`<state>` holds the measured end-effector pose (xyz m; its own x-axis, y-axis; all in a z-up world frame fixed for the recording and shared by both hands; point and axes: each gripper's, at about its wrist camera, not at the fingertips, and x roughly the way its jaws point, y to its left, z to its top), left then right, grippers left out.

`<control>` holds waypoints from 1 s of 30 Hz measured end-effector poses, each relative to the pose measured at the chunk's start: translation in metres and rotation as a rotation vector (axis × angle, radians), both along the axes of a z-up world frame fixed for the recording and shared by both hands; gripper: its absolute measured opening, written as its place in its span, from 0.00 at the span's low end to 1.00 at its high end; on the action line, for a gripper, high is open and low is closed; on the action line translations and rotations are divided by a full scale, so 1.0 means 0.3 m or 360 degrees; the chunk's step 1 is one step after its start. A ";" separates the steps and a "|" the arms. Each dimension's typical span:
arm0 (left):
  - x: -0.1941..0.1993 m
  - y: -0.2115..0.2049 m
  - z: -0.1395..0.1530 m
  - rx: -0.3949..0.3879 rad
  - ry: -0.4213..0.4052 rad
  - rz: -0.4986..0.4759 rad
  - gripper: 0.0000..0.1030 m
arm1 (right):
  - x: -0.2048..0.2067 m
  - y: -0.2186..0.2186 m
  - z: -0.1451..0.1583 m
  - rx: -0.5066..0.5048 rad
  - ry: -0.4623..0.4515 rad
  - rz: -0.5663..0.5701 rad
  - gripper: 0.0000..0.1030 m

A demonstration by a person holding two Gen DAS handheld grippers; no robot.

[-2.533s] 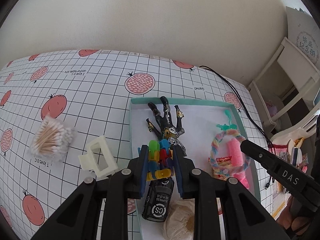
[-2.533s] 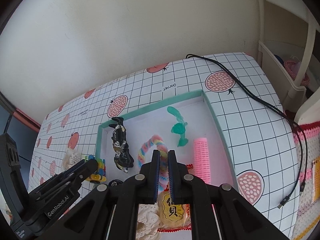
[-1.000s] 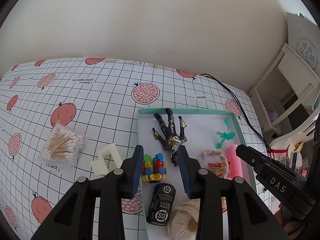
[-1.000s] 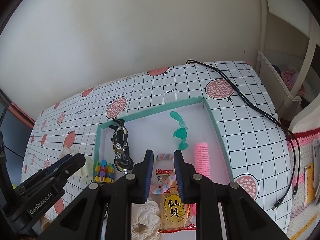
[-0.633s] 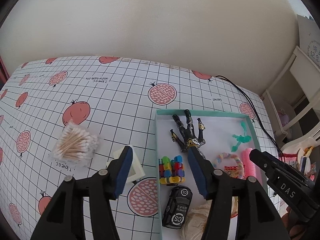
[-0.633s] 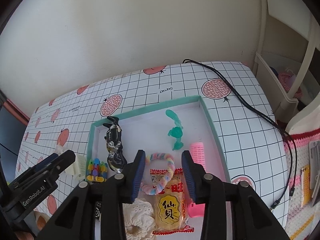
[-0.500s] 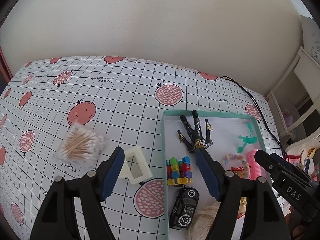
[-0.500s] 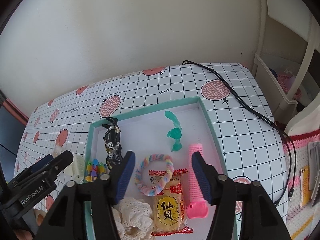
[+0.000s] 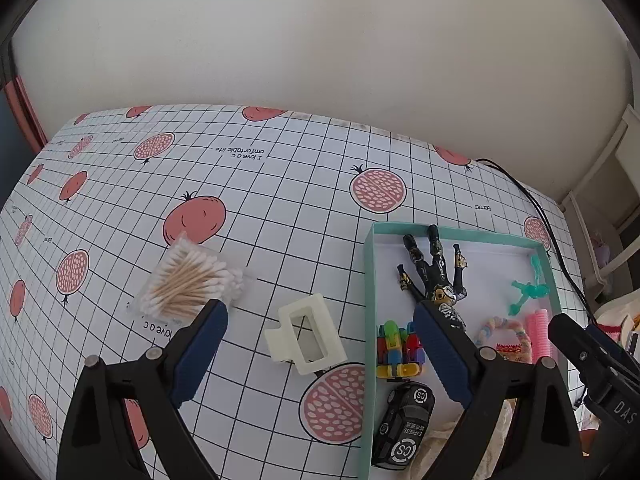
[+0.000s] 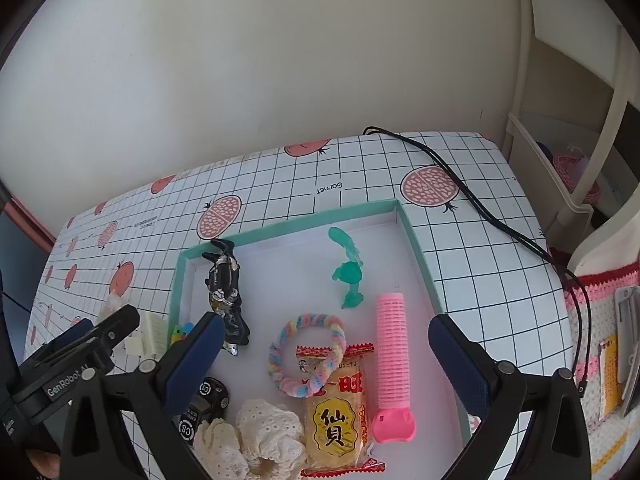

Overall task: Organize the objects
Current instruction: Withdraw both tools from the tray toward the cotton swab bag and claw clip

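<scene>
two things sit outside the teal tray [image 9: 367, 280] on the surface [image 9: 280, 200]: the cream hair clip [image 9: 305, 335] and the bag of cotton swabs [image 9: 192, 280]. your left hand-held gripper [image 9: 320, 354] is spread wide and empty, and the clip lies almost dead centre between its fingers, just ahead of the tips, its long axis slanting from near-right to far-left across your line of approach. the swabs lie further ahead, just beyond the left fingertip. your right hand-held gripper [image 10: 326, 354] is also wide and empty, hovering over the tray contents, with the clip off beyond its left finger, so the left is clearly the nearer one. i judge the clip is next; turn the wrist a little so the pads meet its long sides.
</scene>
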<state>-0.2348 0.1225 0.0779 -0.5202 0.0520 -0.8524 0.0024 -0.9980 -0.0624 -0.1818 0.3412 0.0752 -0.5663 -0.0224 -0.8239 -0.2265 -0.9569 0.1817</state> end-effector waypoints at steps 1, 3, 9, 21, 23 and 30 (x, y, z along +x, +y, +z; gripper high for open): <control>0.000 -0.002 0.001 0.0002 0.0003 0.0003 0.92 | 0.000 0.000 0.000 0.0001 0.0000 0.0000 1.00; 0.000 -0.004 0.003 0.0006 0.0011 0.0008 0.92 | 0.000 0.000 0.000 0.0001 -0.0001 0.0005 1.00; -0.001 -0.002 0.001 0.0008 0.0001 -0.0006 0.92 | -0.003 -0.003 0.000 0.0008 -0.0006 0.0008 1.00; -0.001 -0.088 0.065 0.0035 -0.0012 -0.0029 0.92 | -0.008 -0.095 0.079 0.0054 0.0045 0.0083 1.00; -0.003 -0.139 0.086 0.0049 0.0002 0.0007 0.92 | -0.012 -0.140 0.101 0.0064 0.0067 0.0128 1.00; -0.012 -0.336 0.125 0.0064 0.0029 0.0183 0.92 | -0.052 -0.315 0.120 0.0039 0.0095 0.0304 1.00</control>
<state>-0.2384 0.0217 0.1154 -0.5399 0.0252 -0.8413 0.1155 -0.9879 -0.1037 -0.1974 0.2467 0.1112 -0.6017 -0.1147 -0.7905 -0.0297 -0.9857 0.1657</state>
